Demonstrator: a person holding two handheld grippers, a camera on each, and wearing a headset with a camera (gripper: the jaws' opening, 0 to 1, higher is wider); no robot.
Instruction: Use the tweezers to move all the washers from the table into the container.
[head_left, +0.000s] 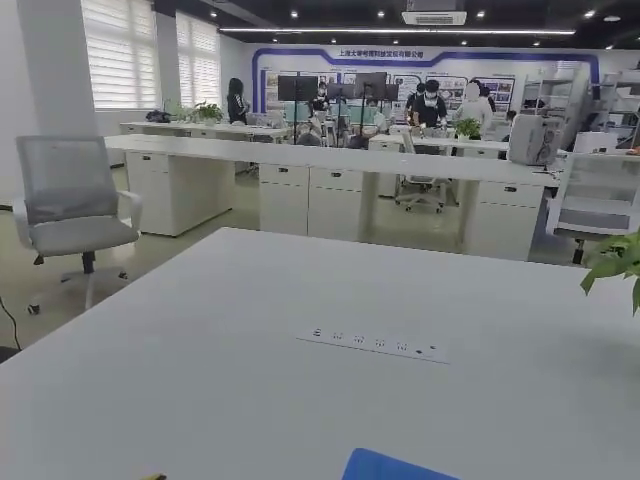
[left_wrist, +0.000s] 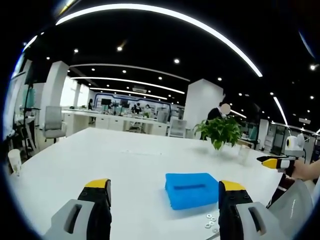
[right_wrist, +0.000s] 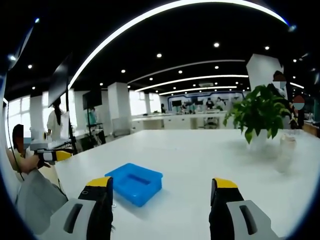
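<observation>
Container (left_wrist: 192, 190) lies crosswise before left tool (left_wrist: 165, 185), washers (left_wrist: 210, 220) beside.

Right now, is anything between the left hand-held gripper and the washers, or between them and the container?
Nothing visible does: the washers lie on bare table beside the blue container, close to the open left hand-held gripper.

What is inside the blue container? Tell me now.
The blue container has a shallow recess whose visible floor looks bare blue. Its near wall hides the closest strip of floor. Washers lie on the table beside it.
</observation>
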